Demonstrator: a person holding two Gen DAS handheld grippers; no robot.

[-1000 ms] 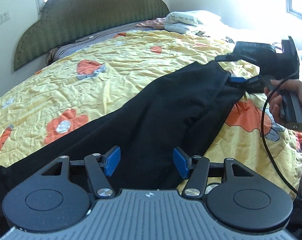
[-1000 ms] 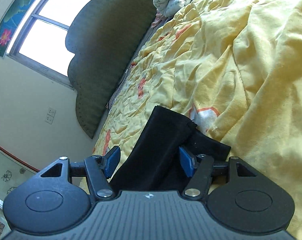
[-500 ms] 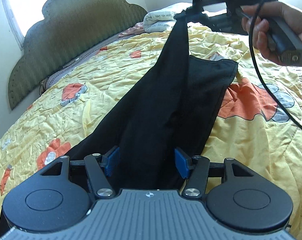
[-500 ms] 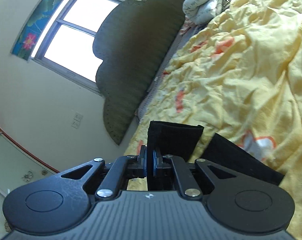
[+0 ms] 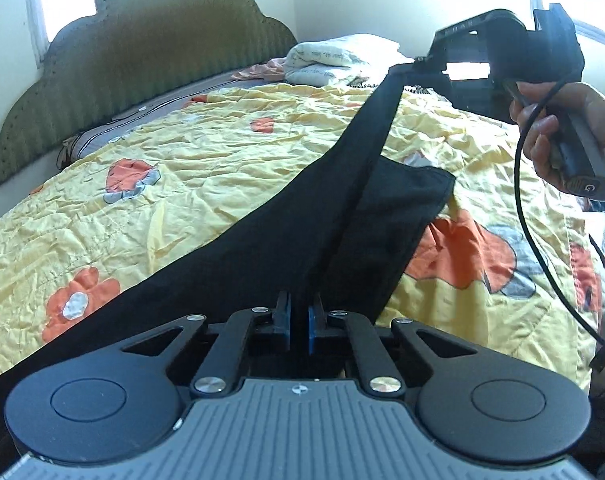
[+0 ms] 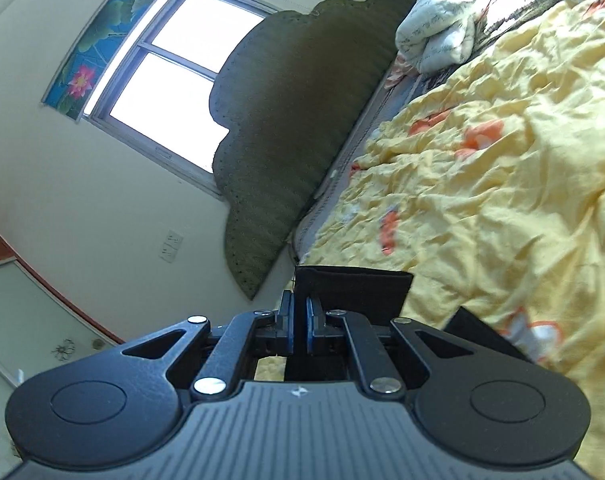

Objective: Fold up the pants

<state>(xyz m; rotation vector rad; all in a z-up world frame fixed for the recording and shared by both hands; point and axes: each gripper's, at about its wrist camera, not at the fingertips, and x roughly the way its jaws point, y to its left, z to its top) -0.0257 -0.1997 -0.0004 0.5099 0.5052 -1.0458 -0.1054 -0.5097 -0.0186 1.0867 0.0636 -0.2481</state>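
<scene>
A bed is covered by a crumpled yellow quilt (orange flowers), backed by a scalloped green headboard. Smooth black pants are stretched over it, pinched near one end by the closed left hand-held gripper and lifted at the hem by the closed right hand-held gripper.

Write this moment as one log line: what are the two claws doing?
left claw: shut on black pants | right claw: shut on pants, one leg lifted | other leg: on yellow bedspread
</scene>
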